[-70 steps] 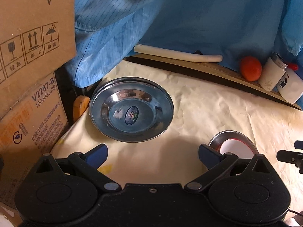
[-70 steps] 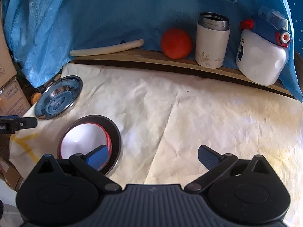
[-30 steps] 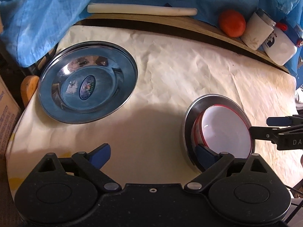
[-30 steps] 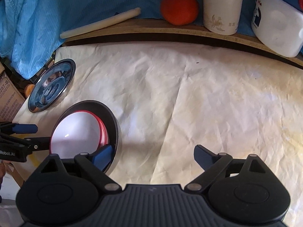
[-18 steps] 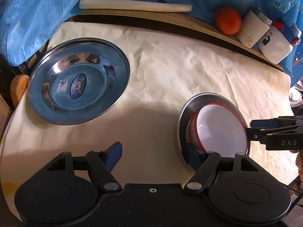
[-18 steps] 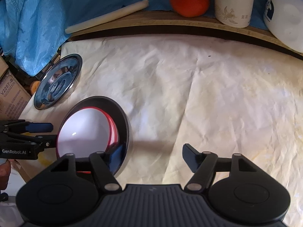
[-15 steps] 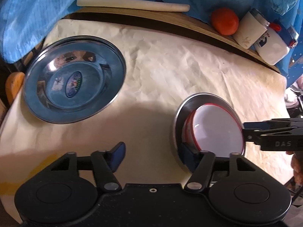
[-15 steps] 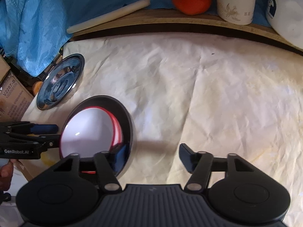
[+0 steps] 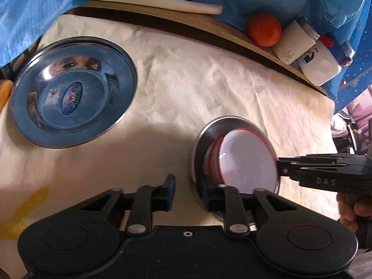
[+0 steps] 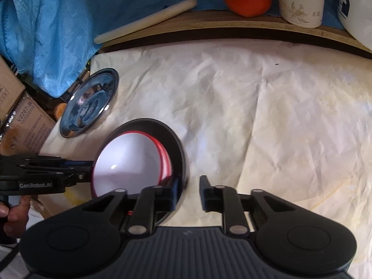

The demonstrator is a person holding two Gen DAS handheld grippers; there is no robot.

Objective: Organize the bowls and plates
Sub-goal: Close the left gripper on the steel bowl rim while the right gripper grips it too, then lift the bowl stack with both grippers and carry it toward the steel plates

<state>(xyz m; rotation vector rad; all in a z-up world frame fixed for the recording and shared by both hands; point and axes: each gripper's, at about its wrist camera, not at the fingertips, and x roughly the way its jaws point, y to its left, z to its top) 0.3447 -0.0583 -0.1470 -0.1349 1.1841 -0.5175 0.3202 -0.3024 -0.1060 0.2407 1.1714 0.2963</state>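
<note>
A white bowl with a red rim [image 9: 246,162] sits inside a steel plate [image 9: 232,122] on the cream cloth. My left gripper [image 9: 187,194] is closing on that plate's near-left rim, one finger inside and one outside. In the left wrist view the right gripper [image 9: 279,168] reaches in from the right and pinches the opposite rim. In the right wrist view the right gripper [image 10: 188,193] is closing on the plate [image 10: 172,137] around the bowl [image 10: 127,162]. A second steel plate [image 9: 72,93] with a blue label lies empty at the far left.
A wooden ledge at the back carries a white rolled stick [image 9: 151,0], an orange [image 9: 264,30], a white cup [image 9: 294,44] and a white bottle [image 9: 318,65]. Blue cloth hangs behind. Cardboard boxes [image 10: 23,125] stand off the table's left edge. A hand [image 10: 14,211] holds the left gripper.
Both grippers' jaws went from wide open to nearly closed on opposite rims of the plate with the bowl. Both views tipped slightly further down, and the plate looks blurred.
</note>
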